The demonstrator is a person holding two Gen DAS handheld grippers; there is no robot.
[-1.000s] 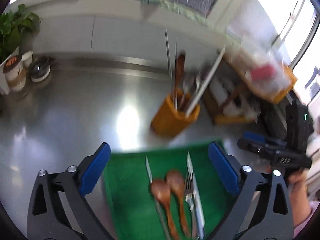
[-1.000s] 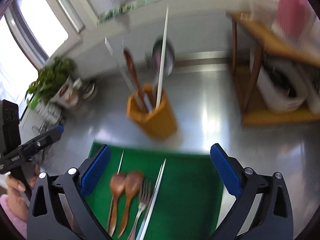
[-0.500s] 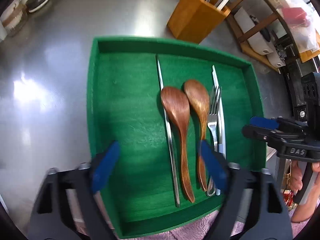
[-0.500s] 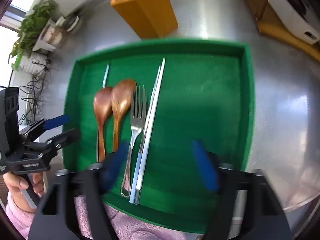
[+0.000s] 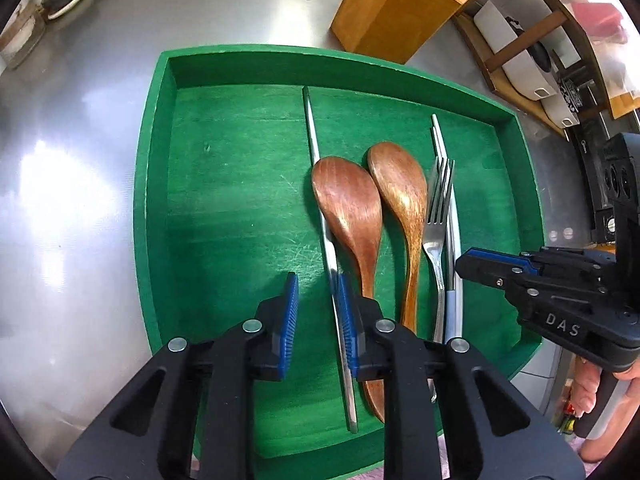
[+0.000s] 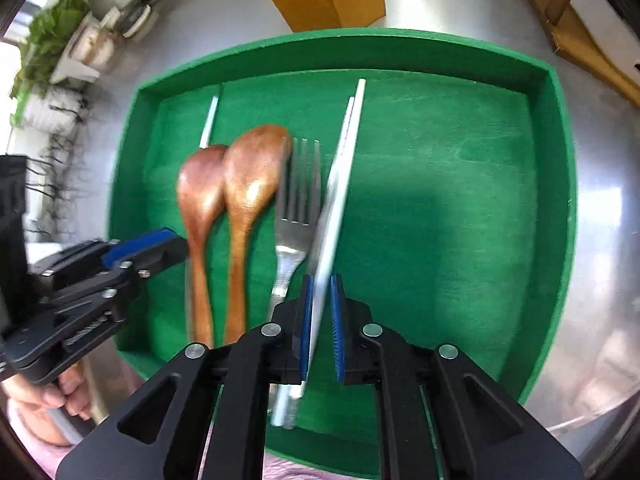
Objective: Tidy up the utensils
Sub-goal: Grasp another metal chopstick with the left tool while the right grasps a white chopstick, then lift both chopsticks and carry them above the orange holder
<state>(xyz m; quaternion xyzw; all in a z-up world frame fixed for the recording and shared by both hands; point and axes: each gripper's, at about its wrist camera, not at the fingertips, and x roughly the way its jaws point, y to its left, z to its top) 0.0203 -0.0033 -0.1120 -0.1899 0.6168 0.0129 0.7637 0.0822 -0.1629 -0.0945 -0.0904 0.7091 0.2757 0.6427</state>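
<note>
Chopsticks run lengthwise away from both my grippers in the green tray [image 5: 154, 184]. My left gripper [image 5: 318, 312] has just been closing, its fingers narrowed around the single steel chopstick [image 5: 326, 248], which lies against the right pad, the left one clear. My right gripper [image 6: 321, 316] has closed on the white chopstick pair [image 6: 338, 184]. Between them lie two wooden spoons [image 5: 352, 208] and a fork [image 5: 438, 216]. Beyond the tray stands the wooden utensil holder [image 5: 384, 16].

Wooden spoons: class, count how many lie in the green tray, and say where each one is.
2. The darker wooden spoon lies mid-tray beside a metal chopstick; the lighter wooden spoon lies just right of it, next to the fork. None seems hidden in the green tray.
</note>
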